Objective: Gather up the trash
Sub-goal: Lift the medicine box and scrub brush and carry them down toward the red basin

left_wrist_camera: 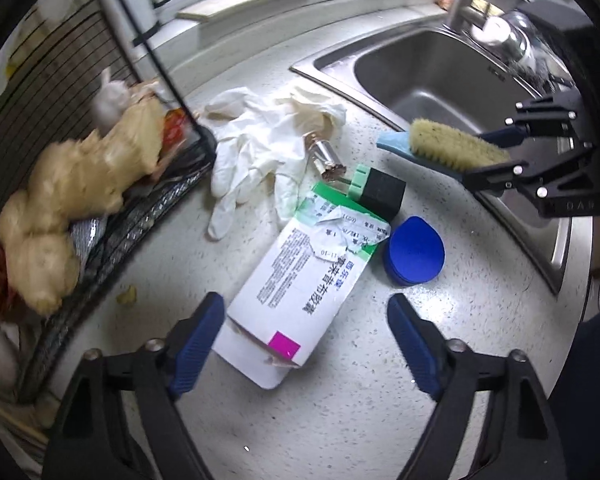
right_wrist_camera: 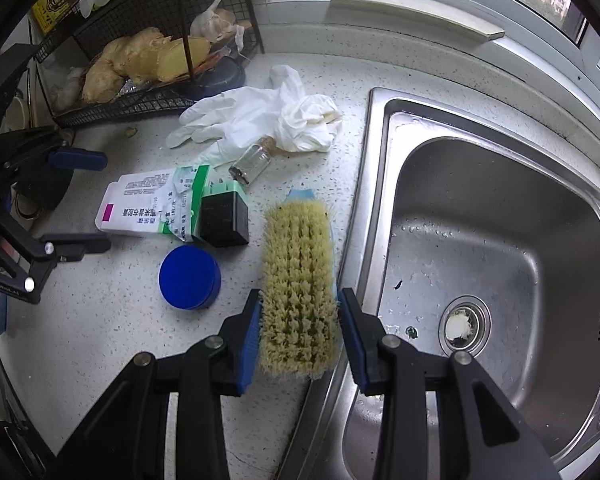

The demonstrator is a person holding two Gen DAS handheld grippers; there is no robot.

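Note:
A torn white and green medicine box [left_wrist_camera: 300, 280] [right_wrist_camera: 156, 208] lies on the speckled counter. My left gripper [left_wrist_camera: 306, 340] is open, its fingers on either side of the box's near end, just above it. Around the box lie white gloves [left_wrist_camera: 252, 148] [right_wrist_camera: 256, 116], a small glass vial [left_wrist_camera: 326, 158] [right_wrist_camera: 254, 162], a black and green block [left_wrist_camera: 378, 190] [right_wrist_camera: 222, 218] and a blue lid [left_wrist_camera: 414, 250] [right_wrist_camera: 190, 276]. My right gripper [right_wrist_camera: 298, 334] [left_wrist_camera: 496, 156] is shut on a yellow-bristled scrub brush [right_wrist_camera: 298, 280] [left_wrist_camera: 452, 142] at the sink's edge.
A steel sink [right_wrist_camera: 500, 264] [left_wrist_camera: 452, 76] lies to the right, with a faucet [left_wrist_camera: 496, 28] behind it. A black wire rack [left_wrist_camera: 112, 236] [right_wrist_camera: 140, 100] holding ginger [left_wrist_camera: 84, 184] [right_wrist_camera: 148, 60] and garlic stands at the left. A window ledge [right_wrist_camera: 416, 8] runs along the back.

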